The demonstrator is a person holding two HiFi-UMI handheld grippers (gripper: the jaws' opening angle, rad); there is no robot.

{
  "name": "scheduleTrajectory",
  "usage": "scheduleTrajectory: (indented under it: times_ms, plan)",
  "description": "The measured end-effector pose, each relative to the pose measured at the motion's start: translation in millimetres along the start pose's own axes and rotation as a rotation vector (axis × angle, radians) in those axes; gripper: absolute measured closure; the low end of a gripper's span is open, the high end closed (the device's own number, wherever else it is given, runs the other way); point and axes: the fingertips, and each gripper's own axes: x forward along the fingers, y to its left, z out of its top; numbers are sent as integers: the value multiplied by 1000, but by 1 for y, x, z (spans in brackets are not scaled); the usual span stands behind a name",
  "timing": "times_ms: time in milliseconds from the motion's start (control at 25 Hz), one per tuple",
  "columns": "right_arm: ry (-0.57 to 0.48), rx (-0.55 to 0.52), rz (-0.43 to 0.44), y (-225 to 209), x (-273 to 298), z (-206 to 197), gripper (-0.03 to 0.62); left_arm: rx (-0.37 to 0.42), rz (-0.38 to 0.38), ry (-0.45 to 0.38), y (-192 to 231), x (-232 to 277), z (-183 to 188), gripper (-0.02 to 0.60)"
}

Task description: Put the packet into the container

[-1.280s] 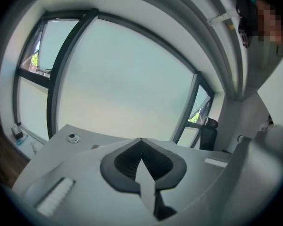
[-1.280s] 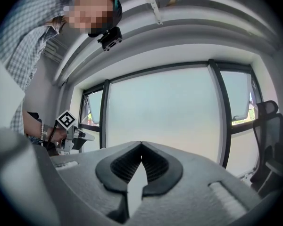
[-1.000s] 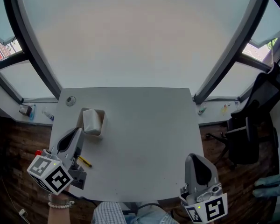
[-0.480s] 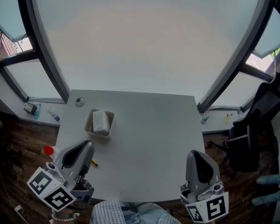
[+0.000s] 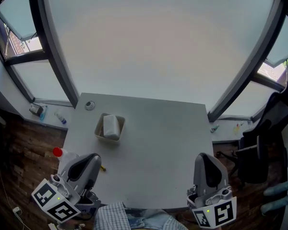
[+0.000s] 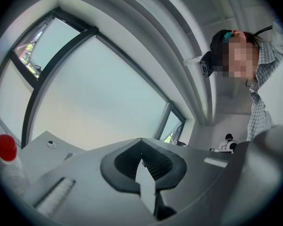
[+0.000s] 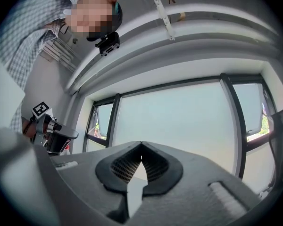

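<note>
Two closed, empty grippers: left gripper (image 5: 89,158), right gripper (image 5: 205,158). Your packet (image 5: 111,126) lies in the container (image 5: 99,129), one o'clock from the left, ten from the right.

A white table (image 5: 158,143) stood near a broad window (image 5: 153,37) whose pale, frosted panes gave soft, even daylight between dark frames (image 5: 54,51). Dark wooden floor (image 5: 19,162) lay to its left, and a black office chair (image 5: 261,147) stood to its right.
</note>
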Motion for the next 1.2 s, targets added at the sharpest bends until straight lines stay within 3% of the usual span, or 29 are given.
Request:
scheduleTrajectory:
  times_ms: [560,1200]
  plan:
    - [16,-14,47,11,7,-4,592,-50,-43,-34,-7,7,3,578]
    - [17,-11,61,12,4,-5,594,-47,-51,-42,-12,11,5,578]
